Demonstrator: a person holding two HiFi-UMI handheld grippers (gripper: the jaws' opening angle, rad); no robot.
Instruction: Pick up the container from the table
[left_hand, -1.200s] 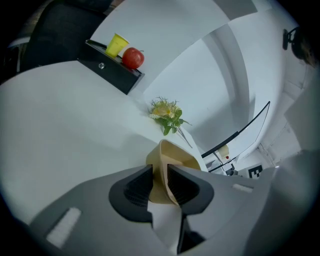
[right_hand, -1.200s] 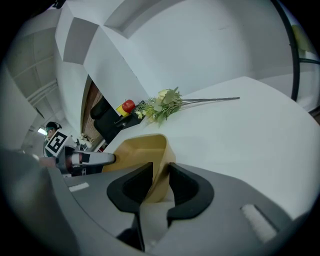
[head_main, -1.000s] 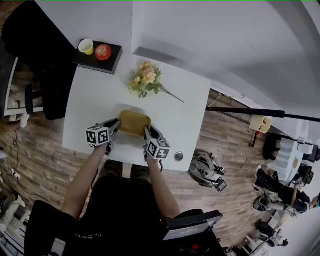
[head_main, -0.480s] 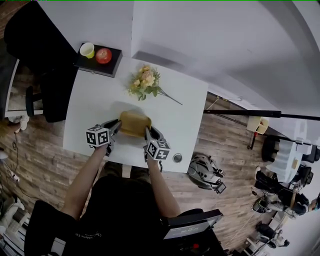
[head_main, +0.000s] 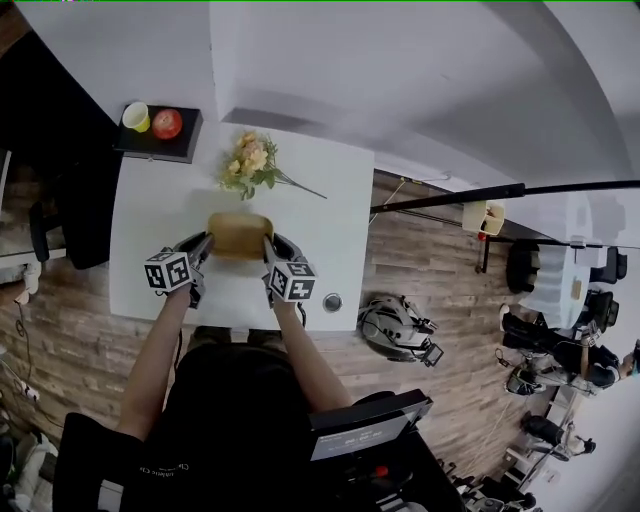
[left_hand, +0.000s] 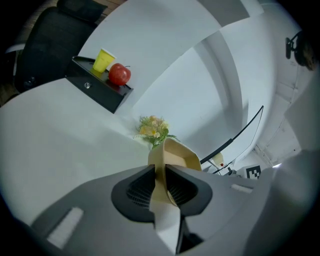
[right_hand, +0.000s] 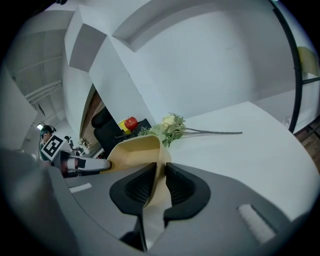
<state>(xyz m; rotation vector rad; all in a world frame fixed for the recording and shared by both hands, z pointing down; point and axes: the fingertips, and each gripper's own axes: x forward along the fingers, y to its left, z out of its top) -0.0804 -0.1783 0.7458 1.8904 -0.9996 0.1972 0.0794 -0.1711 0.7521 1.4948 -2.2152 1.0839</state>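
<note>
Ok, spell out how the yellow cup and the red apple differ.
The yellow cup is a tapered, open-topped vessel; the red apple is round and stemmed. The cup is plain yellow, the apple glossy red. Both sit side by side on the black box.

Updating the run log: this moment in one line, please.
left gripper: shut on container | right gripper: jaws just closed further on container
</note>
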